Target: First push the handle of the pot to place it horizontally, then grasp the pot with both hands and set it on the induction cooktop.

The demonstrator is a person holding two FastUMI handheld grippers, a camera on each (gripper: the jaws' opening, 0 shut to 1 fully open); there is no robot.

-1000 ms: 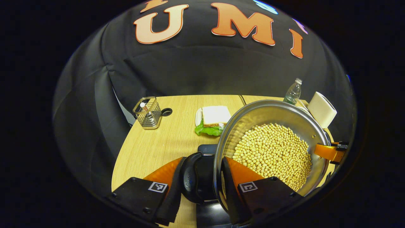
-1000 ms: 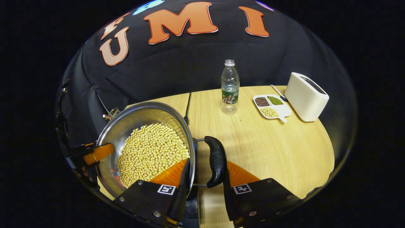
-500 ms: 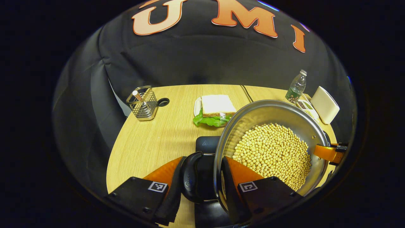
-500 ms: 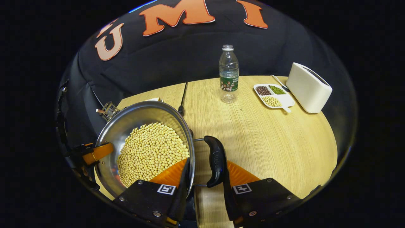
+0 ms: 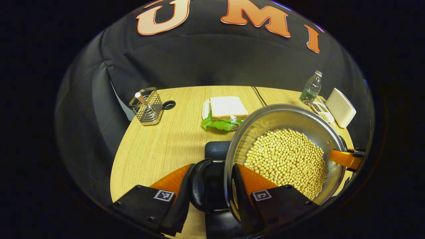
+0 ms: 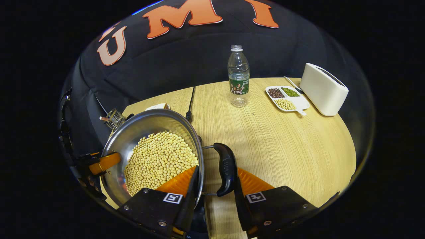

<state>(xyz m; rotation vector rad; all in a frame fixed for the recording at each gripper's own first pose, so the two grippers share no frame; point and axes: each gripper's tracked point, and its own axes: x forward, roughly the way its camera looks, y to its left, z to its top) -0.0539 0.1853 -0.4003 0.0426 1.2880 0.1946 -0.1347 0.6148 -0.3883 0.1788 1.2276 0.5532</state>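
A steel pot filled with pale yellow beans sits over the black induction cooktop; whether it touches the cooktop I cannot tell. My left gripper is shut on the pot's black left handle, one finger inside the rim and one outside the handle. In the right gripper view, my right gripper is shut the same way on the right handle of the pot. Each gripper also shows across the pot from the other: the right gripper, the left gripper.
On the wooden table stand a sandwich on a plate, a wire holder, a water bottle, a divided dish of beans and a white toaster. A black cable runs behind the pot.
Both grippers kept their hold on the handles and shifted with the pot. The far table things now sit higher in both views, and more of the cooktop shows beside the pot.
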